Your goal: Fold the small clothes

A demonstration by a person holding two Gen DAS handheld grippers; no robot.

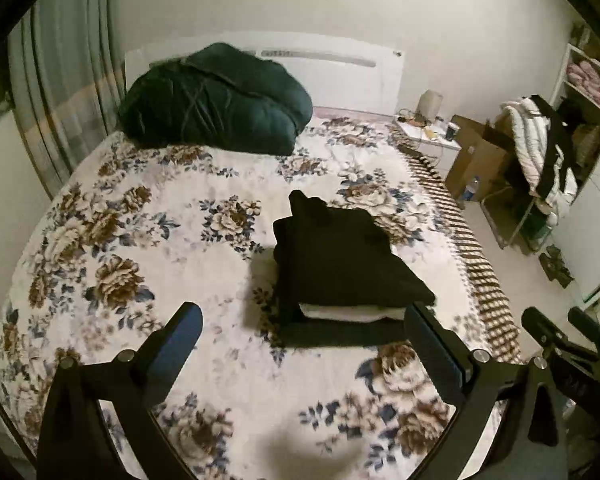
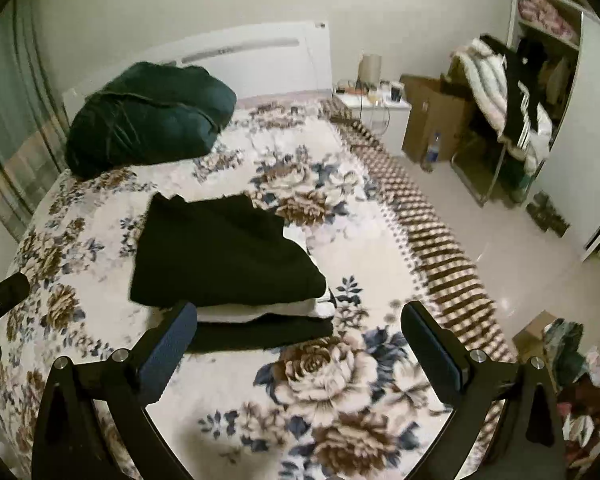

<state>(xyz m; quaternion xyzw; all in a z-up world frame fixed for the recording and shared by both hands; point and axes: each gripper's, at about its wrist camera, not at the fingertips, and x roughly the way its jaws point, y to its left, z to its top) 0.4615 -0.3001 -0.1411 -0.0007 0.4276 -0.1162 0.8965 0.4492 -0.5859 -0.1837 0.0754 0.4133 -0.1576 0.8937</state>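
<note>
The floral bedspread (image 1: 147, 240) is seen filling most of the frame, with a dark green duvet bundle (image 1: 215, 100) dumped at 11 o'clock. A folded stack of clothes (image 1: 340, 264), black over white, is parked dead centre, touched by nothing. The left gripper (image 1: 304, 344) and right gripper (image 2: 300, 340) are both held wide apart and empty, and no readable writing can be made out anywhere.

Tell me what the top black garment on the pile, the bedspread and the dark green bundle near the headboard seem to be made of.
Black garment: soft matte fabric, probably knit or cotton; no shine, rounded folds.
Bedspread: plush-looking printed cloth, flowers on cream; the blurred frame leaves the pile uncertain.
Green bundle: puffy padded fabric with a slight sheen and stitched creases, likely a synthetic quilt or coat.
</note>
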